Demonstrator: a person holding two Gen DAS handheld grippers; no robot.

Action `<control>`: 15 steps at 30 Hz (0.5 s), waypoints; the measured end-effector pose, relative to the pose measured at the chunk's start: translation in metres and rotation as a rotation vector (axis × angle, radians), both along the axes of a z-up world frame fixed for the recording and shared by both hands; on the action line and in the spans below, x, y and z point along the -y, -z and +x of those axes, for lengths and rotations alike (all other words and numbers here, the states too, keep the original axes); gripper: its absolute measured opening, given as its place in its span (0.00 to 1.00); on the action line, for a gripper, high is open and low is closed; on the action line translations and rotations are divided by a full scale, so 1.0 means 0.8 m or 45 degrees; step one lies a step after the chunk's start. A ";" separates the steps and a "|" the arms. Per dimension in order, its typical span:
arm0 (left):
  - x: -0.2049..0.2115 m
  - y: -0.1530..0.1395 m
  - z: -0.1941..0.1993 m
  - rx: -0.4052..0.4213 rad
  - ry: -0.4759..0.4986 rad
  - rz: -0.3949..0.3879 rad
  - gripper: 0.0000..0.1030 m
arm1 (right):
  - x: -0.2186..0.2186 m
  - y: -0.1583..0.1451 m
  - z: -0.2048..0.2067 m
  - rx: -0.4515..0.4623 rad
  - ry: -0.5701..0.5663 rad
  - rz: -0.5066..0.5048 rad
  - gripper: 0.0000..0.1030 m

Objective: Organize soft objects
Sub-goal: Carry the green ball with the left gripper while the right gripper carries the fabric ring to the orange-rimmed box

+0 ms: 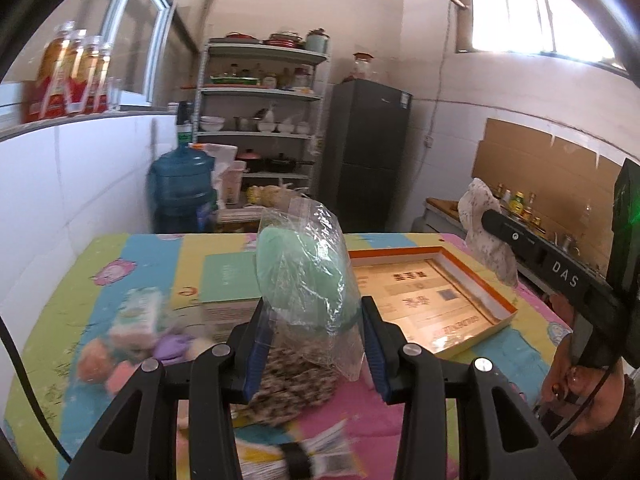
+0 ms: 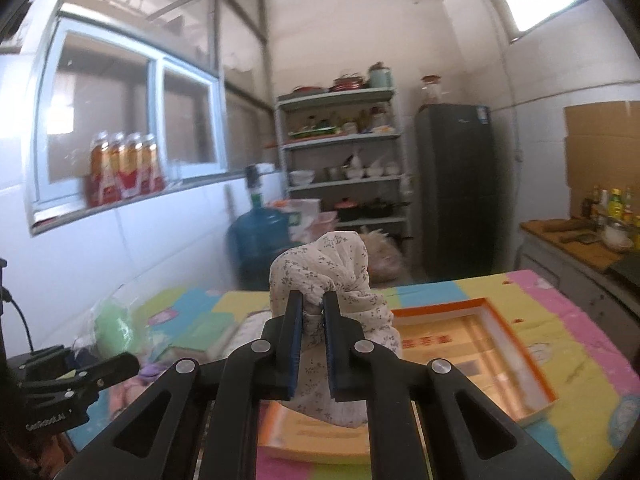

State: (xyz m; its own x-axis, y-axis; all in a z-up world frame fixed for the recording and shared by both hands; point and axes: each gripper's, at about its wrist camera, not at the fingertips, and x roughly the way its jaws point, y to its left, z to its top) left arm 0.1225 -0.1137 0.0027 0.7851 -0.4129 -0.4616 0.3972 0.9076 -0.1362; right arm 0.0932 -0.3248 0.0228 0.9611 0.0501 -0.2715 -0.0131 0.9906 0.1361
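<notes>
Clear plastic, crinkled, wraps the one mint-green soft item [image 1: 300, 276] that my left gripper [image 1: 316, 344] clamps: both blue-padded jaws press its lower sides, and the bag stands upright between them, lifted above the table [image 1: 532, 360]. A dark speckled fabric [image 1: 292, 384] lies beneath it, just under the jaws; whether it touches the bag I cannot tell.

My right gripper [image 2: 312, 320] is closed tight on one white cloth with a small floral print [image 2: 340, 276]. The jaws pinch a narrow fold, and the rest bunches up above the fingertips and hangs down behind them. It is off the table. In the left wrist view the same cloth shows at the right, held over the far corner of the tray.

Count on the table, which has a patchwork cover of pink, yellow, green and blue:
- one shallow orange-rimmed box tray [image 1: 504, 300], open side up, printed card inside, no soft item in it;
- one green booklet or flat box [image 1: 228, 276] left of the tray;
- one blurred cluster of small soft pieces [image 1: 136, 344] at the left edge: pinkish, purple and pale green; the number is unclear through motion blur.

Background: one blue water jug [image 1: 182, 188], one metal shelf rack [image 1: 260, 92], one dark refrigerator [image 1: 368, 152], four orange drink bottles [image 2: 126, 168] on the window ledge.
</notes>
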 end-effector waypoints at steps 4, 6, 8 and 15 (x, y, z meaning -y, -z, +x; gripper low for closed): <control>0.038 0.000 0.005 0.000 0.035 0.008 0.42 | 0.034 -0.004 -0.006 0.013 0.062 -0.016 0.10; 0.055 0.000 0.009 -0.001 0.051 0.011 0.42 | 0.052 -0.003 -0.010 0.016 0.087 -0.023 0.10; 0.070 0.000 0.012 -0.003 0.062 0.012 0.42 | 0.070 -0.002 -0.011 0.017 0.110 -0.026 0.10; 0.120 0.006 0.029 -0.029 0.076 0.023 0.42 | 0.122 0.007 -0.008 -0.001 0.155 -0.006 0.10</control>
State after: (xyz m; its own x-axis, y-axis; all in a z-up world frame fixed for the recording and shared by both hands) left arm 0.1458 -0.2094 -0.0018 0.7485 -0.4502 -0.4869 0.4477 0.8847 -0.1299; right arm 0.0865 -0.4220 0.0173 0.9599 -0.0680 -0.2719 0.1070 0.9855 0.1315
